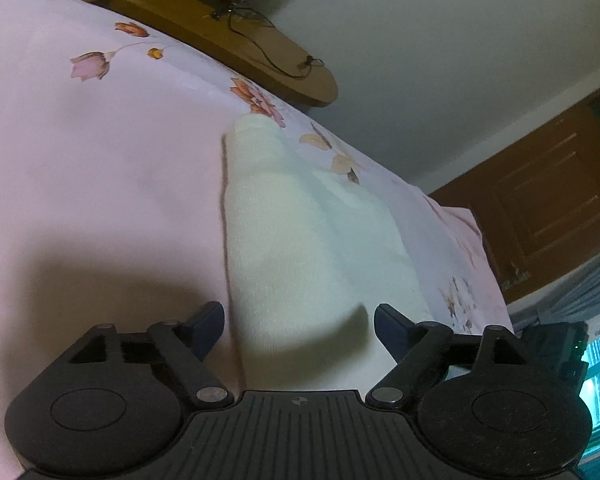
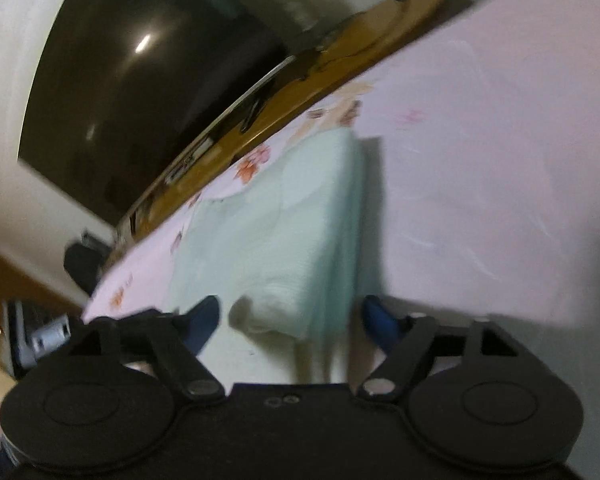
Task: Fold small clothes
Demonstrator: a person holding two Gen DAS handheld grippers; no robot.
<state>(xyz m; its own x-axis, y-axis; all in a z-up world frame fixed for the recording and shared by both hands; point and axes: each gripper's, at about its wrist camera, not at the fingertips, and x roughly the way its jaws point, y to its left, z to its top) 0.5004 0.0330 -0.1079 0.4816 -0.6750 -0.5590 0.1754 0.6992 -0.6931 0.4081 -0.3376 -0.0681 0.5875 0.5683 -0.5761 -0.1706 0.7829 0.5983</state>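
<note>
A pale mint-white small garment [image 1: 300, 248] lies flat on a pink floral bedsheet [image 1: 100, 180]. My left gripper [image 1: 299, 330] is open, its dark blue fingertips [image 1: 208, 326] straddling the garment's near edge, close above the sheet. In the right wrist view the same garment [image 2: 276, 232] shows folded layers along its right edge and a bunched white part near me. My right gripper [image 2: 290, 320] is open, fingers either side of the garment's near end. The right view is motion-blurred.
A wooden bench [image 1: 236, 40] with a black cable stands beyond the bed. A dark TV screen [image 2: 140, 92] hangs on the wall. A brown wooden cabinet [image 1: 556, 200] stands at right. The bedsheet [image 2: 500, 160] spreads wide to the right of the garment.
</note>
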